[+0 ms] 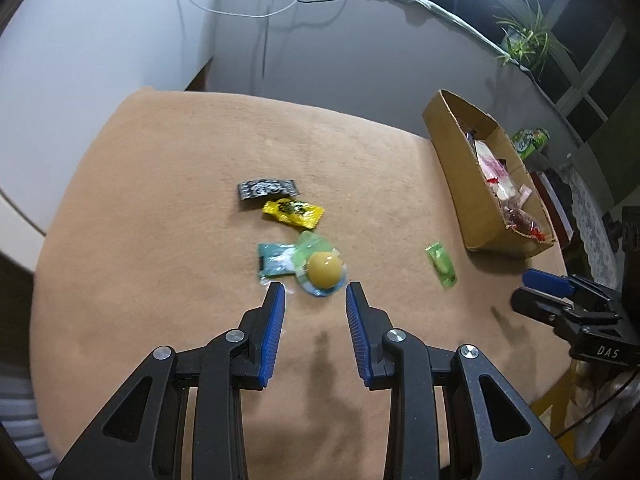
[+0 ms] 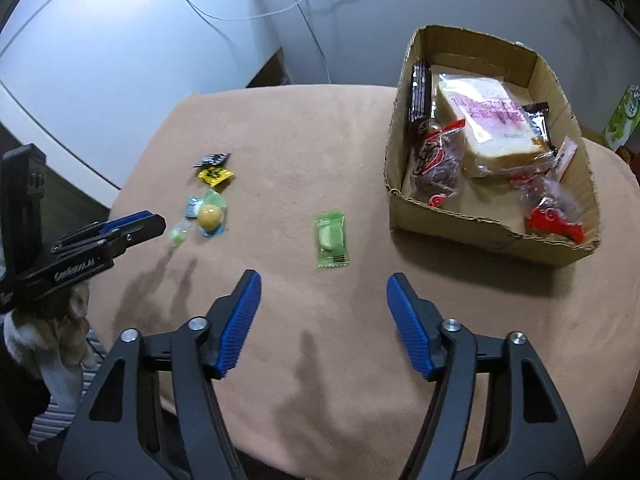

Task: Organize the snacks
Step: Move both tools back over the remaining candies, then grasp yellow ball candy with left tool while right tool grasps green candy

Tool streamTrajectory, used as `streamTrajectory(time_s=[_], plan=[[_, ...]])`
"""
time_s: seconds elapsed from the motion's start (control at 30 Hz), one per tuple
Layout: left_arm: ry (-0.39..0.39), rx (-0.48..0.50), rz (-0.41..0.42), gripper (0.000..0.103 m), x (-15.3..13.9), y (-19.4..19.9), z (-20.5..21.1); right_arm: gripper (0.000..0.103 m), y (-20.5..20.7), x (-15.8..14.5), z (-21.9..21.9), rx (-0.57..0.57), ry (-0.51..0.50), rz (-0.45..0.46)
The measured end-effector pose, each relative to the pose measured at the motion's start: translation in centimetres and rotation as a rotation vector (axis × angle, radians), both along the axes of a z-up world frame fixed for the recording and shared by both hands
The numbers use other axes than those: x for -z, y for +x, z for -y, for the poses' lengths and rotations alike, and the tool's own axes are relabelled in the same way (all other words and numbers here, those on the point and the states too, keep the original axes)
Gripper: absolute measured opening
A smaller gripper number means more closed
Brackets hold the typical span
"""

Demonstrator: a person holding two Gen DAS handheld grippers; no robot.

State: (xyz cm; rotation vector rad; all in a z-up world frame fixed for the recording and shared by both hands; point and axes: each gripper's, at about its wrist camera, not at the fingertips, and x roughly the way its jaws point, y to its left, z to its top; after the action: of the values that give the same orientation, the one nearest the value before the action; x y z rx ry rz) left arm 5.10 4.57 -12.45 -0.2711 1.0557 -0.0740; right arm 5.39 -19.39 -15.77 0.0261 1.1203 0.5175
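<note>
Tan tablecloth (image 2: pixel 304 152) under loose snacks (image 2: pixel 331 238), cardboard box (image 2: pixel 472 232)

Open brown cardboard box (image 2: pixel 494 236) sitting at table's right, holding wrapped bread slice (image 2: pixel 486 120), black bar (image 2: pixel 420 90), red-wrapped packs (image 2: pixel 436 160). Green rectangular candy sachet (image 2: pixel 331 237) lying flat, alone, left of box. Farther left, clustering: black patterned packet (image 1: pixel 267 189), yellow packet (image 1: pixel 294 212), teal packet (image 1: pixel 276 264), round yellow jelly cup (image 1: pixel 325 270) overlapping teal one.

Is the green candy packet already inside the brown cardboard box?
No, the green candy packet lies on the tan cloth, apart from the brown cardboard box.
</note>
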Motion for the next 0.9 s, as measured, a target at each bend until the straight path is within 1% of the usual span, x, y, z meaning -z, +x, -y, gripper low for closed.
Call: streamTrajectory(time_s=[0.03,0.23,0.53,0.63,0.8,0.87,0.9], plan=[[0.009,0.008,0.001,0.03,0.1,0.1,0.3,0.06,0.3,0.4,-0.2,0.005,0.0,-0.009],[0.052,0.049,0.003,0.03,1.2,1.0,1.5,0.052,1.8,2.1,-1.6,0.008,-0.021,-0.04],[0.073,0.049,-0.011,0.03,2.6,2.1,1.4,0.04,3.4,4.4,-3.5,-0.013,-0.066,-0.072],[0.081,0.048,-0.016,0.03,3.0,2.3,1.3,0.04,3.5,4.8,-3.7,-0.016,-0.079,-0.077],[0.093,0.065,-0.015,0.03,3.3,2.5,1.7,0.039,3.7,4.9,-4.6,-0.027,-0.103,-0.061],[0.102,0.082,-0.022,0.03,3.5,2.7,2.1,0.029,3.6,4.9,-5.0,-0.038,-0.105,-0.061],[0.116,0.092,-0.024,0.03,3.7,2.7,2.4,0.028,3.5,4.9,-5.1,-0.046,-0.099,-0.065]])
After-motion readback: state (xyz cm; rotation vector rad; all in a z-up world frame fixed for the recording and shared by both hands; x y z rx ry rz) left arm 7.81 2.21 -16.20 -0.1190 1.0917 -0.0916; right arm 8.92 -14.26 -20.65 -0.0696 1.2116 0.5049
